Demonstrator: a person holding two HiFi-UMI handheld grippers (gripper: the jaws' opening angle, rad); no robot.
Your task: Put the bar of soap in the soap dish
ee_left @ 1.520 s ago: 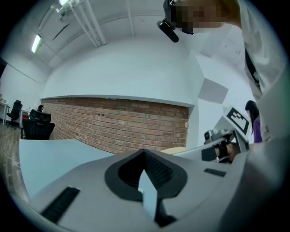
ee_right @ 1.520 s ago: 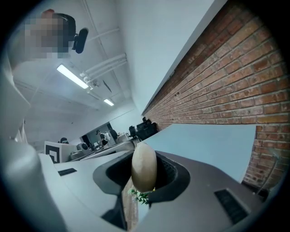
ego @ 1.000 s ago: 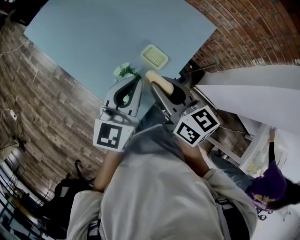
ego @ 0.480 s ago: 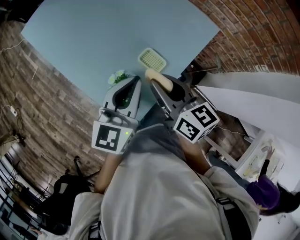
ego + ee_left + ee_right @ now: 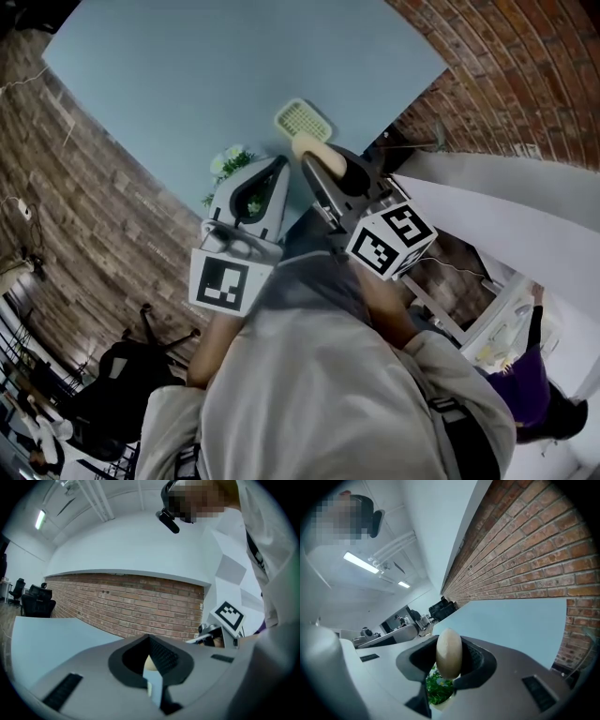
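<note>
Pale blue table fills the upper frame, with the soap dish near its right edge. The right gripper clamps the soap just below the dish, apparently ready to lower it in. The left gripper, closed and empty, hangs alongside.

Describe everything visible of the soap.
The soap is a smooth, matte, cream-coloured oval bar with rounded ends and no wrapper. It is clamped between the jaws of the right gripper, standing on end in the right gripper view with its top poking out past the jaws. Only the jaws touch it. It hangs over the table, just short of the slotted dish, and is not in it yet.
</note>
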